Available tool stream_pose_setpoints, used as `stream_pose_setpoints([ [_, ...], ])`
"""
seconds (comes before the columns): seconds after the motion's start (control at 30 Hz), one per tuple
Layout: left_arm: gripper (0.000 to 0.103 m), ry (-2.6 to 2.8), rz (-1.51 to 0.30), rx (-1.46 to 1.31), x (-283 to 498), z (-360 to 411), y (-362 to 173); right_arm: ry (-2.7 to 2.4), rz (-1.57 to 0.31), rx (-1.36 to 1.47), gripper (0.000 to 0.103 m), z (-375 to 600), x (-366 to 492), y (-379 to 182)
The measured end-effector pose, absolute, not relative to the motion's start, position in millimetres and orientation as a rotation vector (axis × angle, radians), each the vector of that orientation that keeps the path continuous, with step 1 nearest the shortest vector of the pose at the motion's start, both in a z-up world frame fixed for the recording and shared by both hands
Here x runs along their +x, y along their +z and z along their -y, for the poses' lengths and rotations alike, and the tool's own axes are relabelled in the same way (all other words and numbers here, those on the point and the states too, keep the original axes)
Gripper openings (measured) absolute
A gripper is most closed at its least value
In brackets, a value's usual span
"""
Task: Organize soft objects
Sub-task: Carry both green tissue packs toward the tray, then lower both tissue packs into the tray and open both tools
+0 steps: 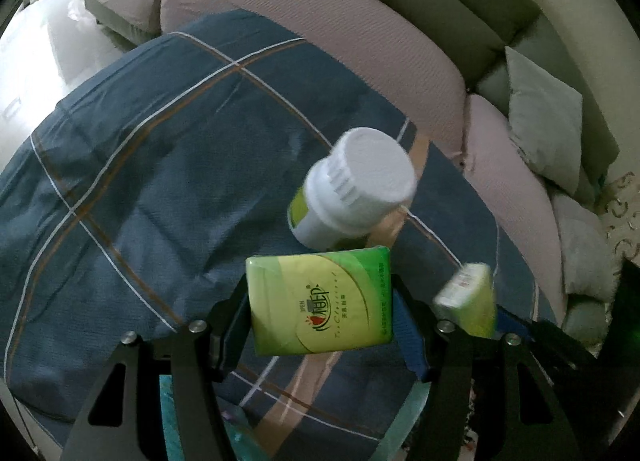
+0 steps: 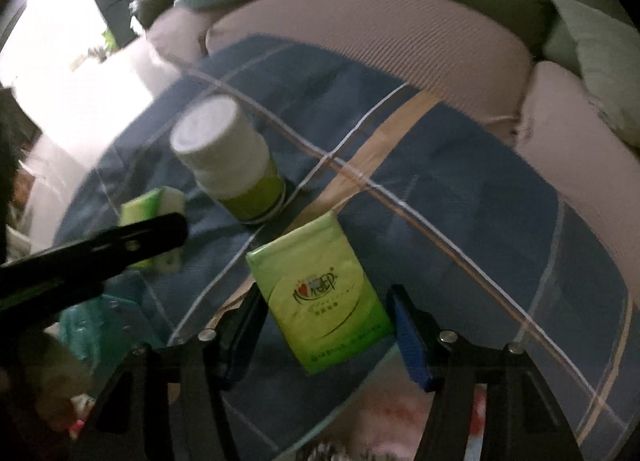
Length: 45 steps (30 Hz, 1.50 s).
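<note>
Two green tissue packs and a white-capped bottle [image 1: 352,189] are in play over a blue plaid cloth [image 1: 140,181]. My left gripper [image 1: 320,301] is shut on one tissue pack [image 1: 316,313], whose printed face is towards the camera. In the right wrist view my right gripper [image 2: 324,305] is shut on the other tissue pack [image 2: 320,293], which sits skewed between the fingers. That second pack [image 1: 468,297] shows blurred at the right of the left wrist view. The bottle [image 2: 232,173] stands upright on the cloth just beyond both packs. The left gripper's finger [image 2: 120,241] and its pack [image 2: 148,209] appear at the left.
A sofa with pinkish seat cushions [image 1: 360,41] curves round behind the cloth, with a grey pillow [image 1: 548,121] at its right. A teal bag [image 2: 92,321] lies below the cloth's near edge. Bright floor [image 1: 40,61] lies to the left.
</note>
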<state>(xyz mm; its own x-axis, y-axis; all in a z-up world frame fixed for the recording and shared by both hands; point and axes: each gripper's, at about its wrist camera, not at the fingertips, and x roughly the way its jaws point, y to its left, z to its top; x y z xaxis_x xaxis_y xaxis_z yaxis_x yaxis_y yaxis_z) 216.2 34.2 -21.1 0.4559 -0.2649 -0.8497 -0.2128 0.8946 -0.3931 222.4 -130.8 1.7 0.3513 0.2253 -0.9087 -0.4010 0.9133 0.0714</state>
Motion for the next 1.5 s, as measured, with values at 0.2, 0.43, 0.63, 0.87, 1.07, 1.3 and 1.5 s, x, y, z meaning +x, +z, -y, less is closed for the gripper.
stream_pose_setpoints([
  [0.2,0.065,-0.072,-1.079,-0.455,208,-24,-5,0.323,-1.044,-0.070,0.064,168,165,46],
  [0.43,0.065,-0.138,-1.029,-0.371,189,0,18,0.136,-0.964,-0.013,0.064,232,96,87],
  [0.63,0.065,-0.183,-1.023,-0.321,166,18,24,-0.027,-0.899,0.091,0.064,277,48,102],
  [0.87,0.065,-0.264,-1.005,-0.255,135,48,29,-0.235,-0.820,0.220,0.064,310,0,106],
  [1.07,0.065,-0.381,-1.039,-0.212,113,80,24,-0.260,-0.838,0.245,0.064,309,-12,85],
  [1.3,0.066,-0.466,-1.089,-0.131,96,120,13,-0.277,-0.876,0.244,0.064,311,-14,57],
  [1.5,0.066,-0.500,-1.118,-0.072,88,142,5,-0.261,-0.944,0.260,0.064,316,-8,26],
])
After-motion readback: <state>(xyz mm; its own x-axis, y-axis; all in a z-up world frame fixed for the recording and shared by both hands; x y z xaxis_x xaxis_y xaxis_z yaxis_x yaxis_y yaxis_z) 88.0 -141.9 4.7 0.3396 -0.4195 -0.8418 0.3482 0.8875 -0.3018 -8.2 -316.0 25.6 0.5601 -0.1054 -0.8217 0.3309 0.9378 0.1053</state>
